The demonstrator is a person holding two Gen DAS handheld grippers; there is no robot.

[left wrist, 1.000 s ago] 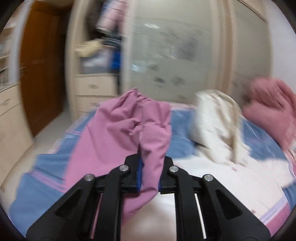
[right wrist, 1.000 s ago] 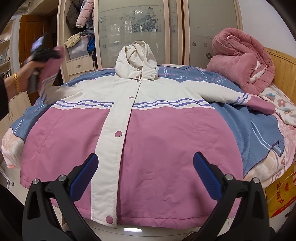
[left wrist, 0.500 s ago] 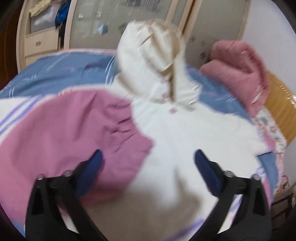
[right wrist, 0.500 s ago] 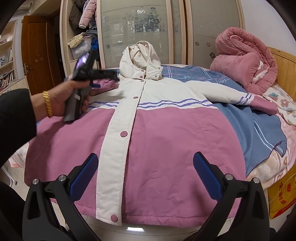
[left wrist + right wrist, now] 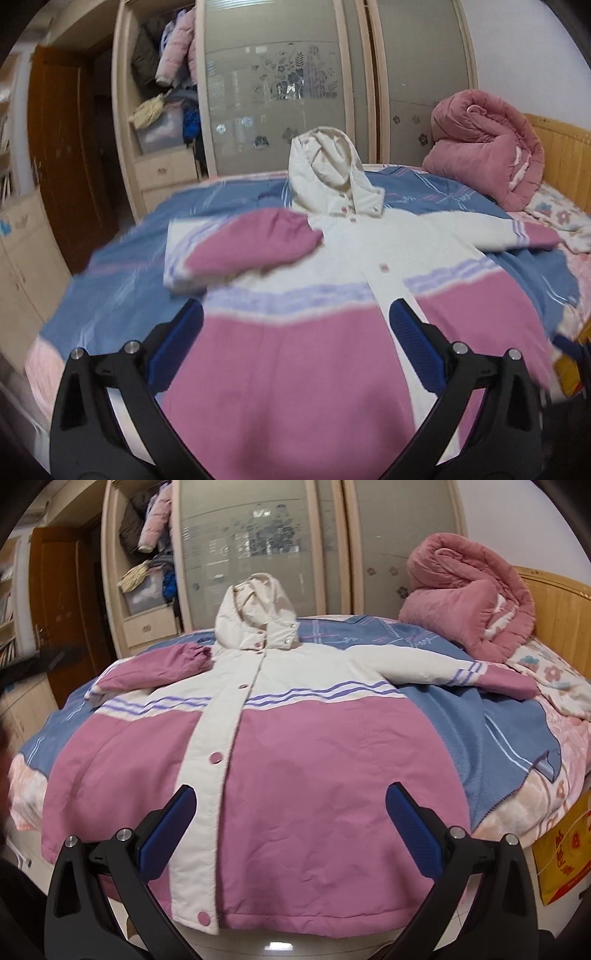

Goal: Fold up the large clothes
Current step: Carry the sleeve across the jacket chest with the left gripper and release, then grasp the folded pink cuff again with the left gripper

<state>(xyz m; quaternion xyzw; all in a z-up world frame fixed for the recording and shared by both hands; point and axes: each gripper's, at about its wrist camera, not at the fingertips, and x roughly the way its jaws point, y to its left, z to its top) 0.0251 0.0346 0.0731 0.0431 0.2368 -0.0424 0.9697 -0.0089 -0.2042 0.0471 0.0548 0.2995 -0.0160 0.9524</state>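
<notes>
A pink and white hooded jacket (image 5: 295, 746) lies front up on the bed, hood (image 5: 255, 616) toward the wardrobe; in the left wrist view the jacket (image 5: 295, 354) fills the foreground. Its left sleeve (image 5: 155, 668) is folded in across the chest, cuff near the collar, and shows as a pink sleeve (image 5: 255, 243) in the left wrist view. The other sleeve (image 5: 480, 675) stretches out to the right. My left gripper (image 5: 295, 343) hovers open over the jacket's lower half, holding nothing. My right gripper (image 5: 288, 827) is open above the hem, nothing between its pads.
A blue blanket (image 5: 498, 731) covers the bed under the jacket. A rolled pink quilt (image 5: 469, 602) sits at the far right by the wooden headboard (image 5: 554, 602). Behind stand the wardrobe (image 5: 258, 546) and a brown door (image 5: 55, 602). A yellow bag (image 5: 565, 853) hangs at the bed's right corner.
My left gripper let go of the pink sleeve, which now lies folded across the jacket's chest, then pulled back toward the near edge with its jaws wide. The right gripper has stayed put.
</notes>
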